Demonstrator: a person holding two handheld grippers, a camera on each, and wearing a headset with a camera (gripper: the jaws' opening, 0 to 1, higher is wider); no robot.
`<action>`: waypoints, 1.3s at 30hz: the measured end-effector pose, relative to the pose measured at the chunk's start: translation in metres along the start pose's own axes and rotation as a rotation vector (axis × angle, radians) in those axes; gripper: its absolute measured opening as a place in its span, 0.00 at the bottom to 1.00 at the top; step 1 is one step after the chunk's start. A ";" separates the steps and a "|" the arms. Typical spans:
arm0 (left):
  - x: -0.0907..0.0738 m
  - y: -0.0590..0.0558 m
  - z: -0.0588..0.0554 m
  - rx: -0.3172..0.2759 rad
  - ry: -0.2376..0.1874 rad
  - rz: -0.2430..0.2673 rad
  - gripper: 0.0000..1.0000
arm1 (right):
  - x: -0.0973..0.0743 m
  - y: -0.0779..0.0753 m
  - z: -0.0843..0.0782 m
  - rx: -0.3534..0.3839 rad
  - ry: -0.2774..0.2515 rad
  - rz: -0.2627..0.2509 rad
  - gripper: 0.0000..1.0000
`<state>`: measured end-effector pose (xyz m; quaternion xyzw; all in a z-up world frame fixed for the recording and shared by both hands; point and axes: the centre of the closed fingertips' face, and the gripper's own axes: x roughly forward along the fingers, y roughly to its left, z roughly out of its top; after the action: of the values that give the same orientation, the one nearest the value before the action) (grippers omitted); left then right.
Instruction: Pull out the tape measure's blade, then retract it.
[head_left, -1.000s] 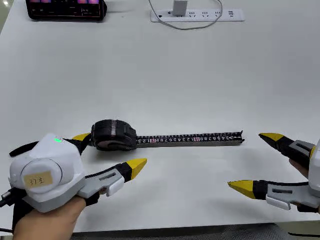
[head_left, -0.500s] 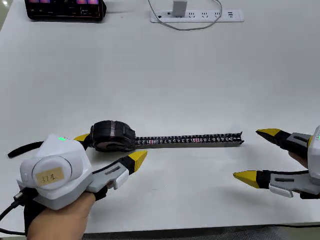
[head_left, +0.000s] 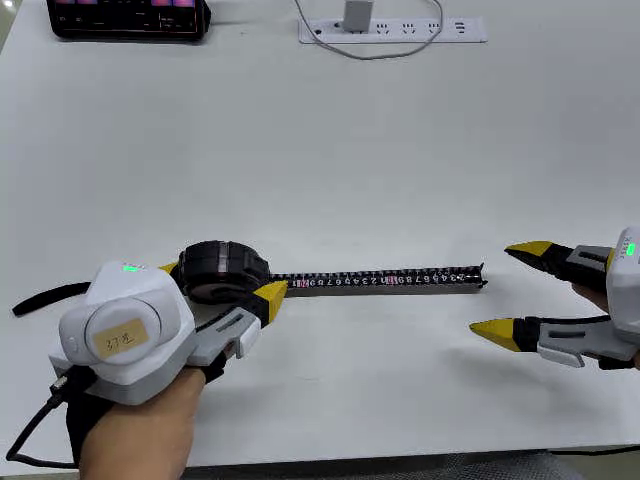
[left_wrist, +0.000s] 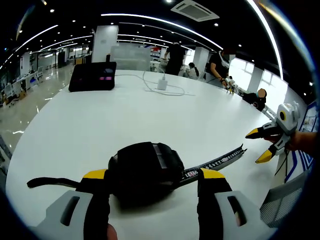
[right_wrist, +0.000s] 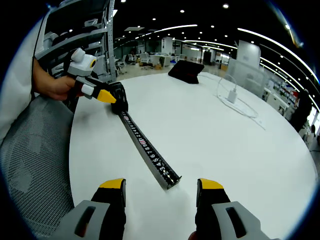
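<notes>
**A:** Why is your left claw sitting around the case like that?

**B:** My left claw is spread, one jaw on each side of the tape measure's case, which sits toward the left along the near edge of the counter. The left gripper view shows a gap on one side, so I'm straddling the case, not squeezing it. I judge that's to brace the body so it can't slide when the blade moves.

**A:** And the blade?

**B:** The blade lies flat on the counter. It's drawn out of the case and runs right, parallel with the near edge, and its hook end is free.

**A:** So nothing grips it?

**B:** Nothing. My right claw is spread too, and empty, just beyond the hook. In the right gripper view the hook points in between my jaws. I reckon the pull-out is done and retraction is what's left. Lined up like this, I can pinch the hook and feed it back gently. If it springs back unchecked, it could whip.
</notes>
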<state>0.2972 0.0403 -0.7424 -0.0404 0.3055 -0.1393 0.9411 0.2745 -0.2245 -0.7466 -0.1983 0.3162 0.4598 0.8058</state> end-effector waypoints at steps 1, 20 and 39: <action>0.000 0.001 0.000 -0.005 -0.001 0.005 0.65 | 0.000 -0.001 0.001 -0.011 0.002 0.001 0.52; 0.006 0.009 0.001 -0.085 -0.003 0.050 0.58 | 0.007 -0.008 0.005 -0.105 0.064 0.080 0.47; 0.007 0.010 0.000 -0.098 -0.006 0.043 0.58 | 0.014 -0.013 -0.005 -0.205 0.161 0.187 0.29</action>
<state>0.3051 0.0477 -0.7483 -0.0802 0.3098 -0.1037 0.9417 0.2891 -0.2251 -0.7594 -0.2855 0.3482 0.5455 0.7069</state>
